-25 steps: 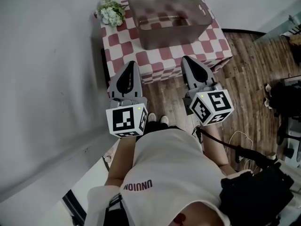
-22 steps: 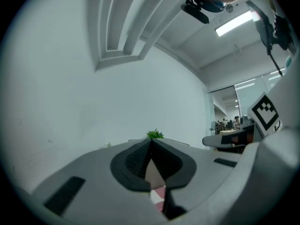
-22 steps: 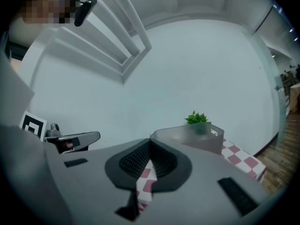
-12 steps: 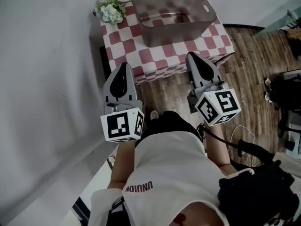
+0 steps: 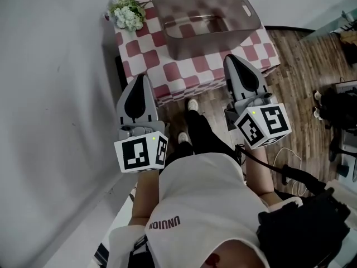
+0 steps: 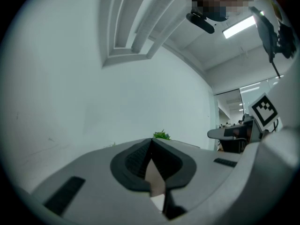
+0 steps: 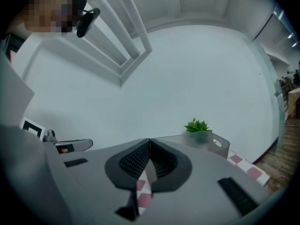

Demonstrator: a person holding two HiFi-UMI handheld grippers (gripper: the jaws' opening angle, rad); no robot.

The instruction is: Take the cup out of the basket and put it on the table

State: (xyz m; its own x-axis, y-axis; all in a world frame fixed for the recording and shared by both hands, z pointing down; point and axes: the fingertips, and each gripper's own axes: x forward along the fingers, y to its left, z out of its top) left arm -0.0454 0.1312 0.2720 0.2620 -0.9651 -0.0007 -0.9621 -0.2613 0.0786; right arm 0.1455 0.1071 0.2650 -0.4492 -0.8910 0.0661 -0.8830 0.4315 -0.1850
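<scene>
A translucent grey basket [image 5: 241, 17] stands on a small table with a red-and-white checked cloth [image 5: 184, 71] at the top of the head view. Its inside looks blurred, and I cannot make out a cup in it. My left gripper [image 5: 141, 78] is shut and holds nothing; it hangs over the table's front left edge. My right gripper [image 5: 230, 58] is shut and empty too, just before the basket's front right corner. The right gripper view shows its closed jaws with the basket [image 7: 220, 146] beyond them. In the left gripper view, the left gripper [image 6: 151, 142] points at a bare wall.
White flowers [image 5: 127, 12] sit on the table's back left corner. A green plant [image 7: 198, 125] stands behind the basket. A grey wall runs along the left. Wooden floor [image 5: 301, 66] lies to the right, with dark gear [image 5: 337, 113] and cables on it.
The person has stepped one leg forward toward the table. The left gripper has sunk lower and leftward in the head view, the right one shifted slightly toward the basket. Both stay shut.
</scene>
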